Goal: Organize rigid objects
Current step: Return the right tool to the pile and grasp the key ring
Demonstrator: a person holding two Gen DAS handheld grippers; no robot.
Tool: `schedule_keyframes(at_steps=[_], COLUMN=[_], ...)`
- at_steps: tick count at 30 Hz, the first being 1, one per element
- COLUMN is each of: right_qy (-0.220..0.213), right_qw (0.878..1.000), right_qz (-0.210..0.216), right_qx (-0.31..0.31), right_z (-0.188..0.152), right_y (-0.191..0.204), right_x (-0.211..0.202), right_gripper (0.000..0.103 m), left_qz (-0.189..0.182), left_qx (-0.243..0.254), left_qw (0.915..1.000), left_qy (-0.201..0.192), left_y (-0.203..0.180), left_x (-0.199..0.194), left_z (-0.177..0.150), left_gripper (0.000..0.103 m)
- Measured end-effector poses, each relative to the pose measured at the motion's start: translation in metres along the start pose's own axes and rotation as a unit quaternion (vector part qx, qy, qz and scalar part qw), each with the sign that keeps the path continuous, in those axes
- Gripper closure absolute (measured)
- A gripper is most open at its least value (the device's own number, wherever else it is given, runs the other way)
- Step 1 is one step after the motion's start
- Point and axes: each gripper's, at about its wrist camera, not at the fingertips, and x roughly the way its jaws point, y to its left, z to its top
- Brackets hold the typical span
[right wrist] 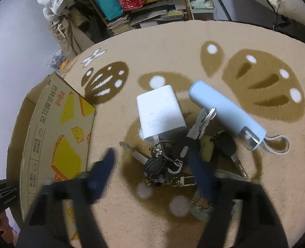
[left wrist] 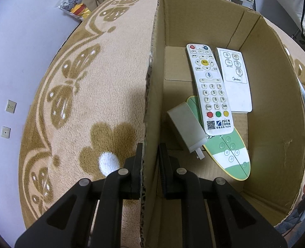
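Meanwhile, the left gripper (left wrist: 150, 159) clamps the brown cardboard box's wall (left wrist: 152, 82) as the right gripper (right wrist: 150, 159), fingers spread, should straddle the white square charger (right wrist: 160, 113) mid-rug squarely.

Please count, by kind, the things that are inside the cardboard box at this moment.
Remote controls: 3: keypad remote, plain white remote, green oval remote.
Chargers: 1: grey charger.
Total in the box: 4.
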Motion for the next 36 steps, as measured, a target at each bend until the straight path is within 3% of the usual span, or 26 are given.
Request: schedule_keyframes(at_steps=[8,19,20,21,22,28,36], right_qy=[0.005,-0.005,-0.009,-0.016,-0.018,-0.024,-0.034], right_qw=[0.999,0.987,0.987,0.985,0.984,0.989,0.995], right_qz=[-0.035,-0.11,-0.112,-0.132,-0.136,-0.112,-0.075], right_qx=[-0.021,-0.117,-0.115,-0.112,-0.111,-0.094,-0.063], right_z=[-0.002,-0.012,-0.013,-0.013,-0.013,-0.015,-0.017], right_y=[0.008,0.03,0.029,0.027,0.025,0.022,0.022], right_x=[0.012,0.024,0.023,0.021,0.02,0.009,-0.011], right_gripper=[0.047,0.049,0.058,0.074,0.074,0.08,0.081], left_qz=[0.002,0.003,0.003,0.002,0.002,-0.002,-0.004], left_qx=[0.002,0.003,0.003,0.003,0.002,0.0,-0.001], left_qw=[1.0,1.0,1.0,1.0,1.0,1.0,1.0], left_qy=[-0.001,-0.001,-0.001,-0.001,-0.001,0.0,0.0], left_y=[-0.001,-0.001,-0.001,-0.001,-0.002,0.0,0.002], left_x=[0.0,0.0,0.0,-0.001,-0.001,-0.001,0.0], left_z=[0.0,-0.001,-0.001,-0.001,-0.001,-0.001,-0.001], left_gripper=[0.089,0.089,0.089,0.089,0.089,0.089,0.089])
